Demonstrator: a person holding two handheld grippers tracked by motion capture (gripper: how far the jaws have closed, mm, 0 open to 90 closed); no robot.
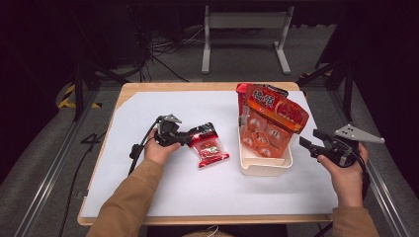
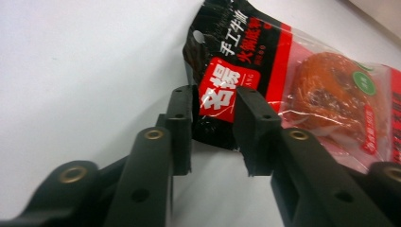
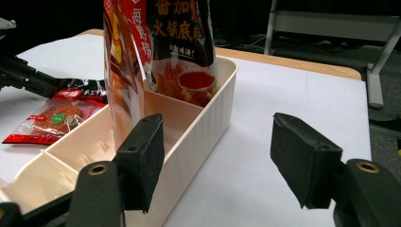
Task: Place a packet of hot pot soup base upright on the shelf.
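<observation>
Two hand-held grippers are working over a white table (image 1: 163, 197) with snack packets.

The left gripper (image 2: 215, 125) is pinching the black top edge of a flat red and black plastic packet (image 1: 209, 146) lying just left of a cream plastic bin (image 1: 264, 167) holding tall orange bags (image 1: 271, 123). The right gripper (image 3: 217, 156) is hovering beside the bin, jaws wide apart and empty.

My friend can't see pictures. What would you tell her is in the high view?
A person's left tool grips the black top edge of a small red snack packet lying on a white table. To its right, a cream bin holds taller orange packets, and the right tool waits open beside it.
</observation>
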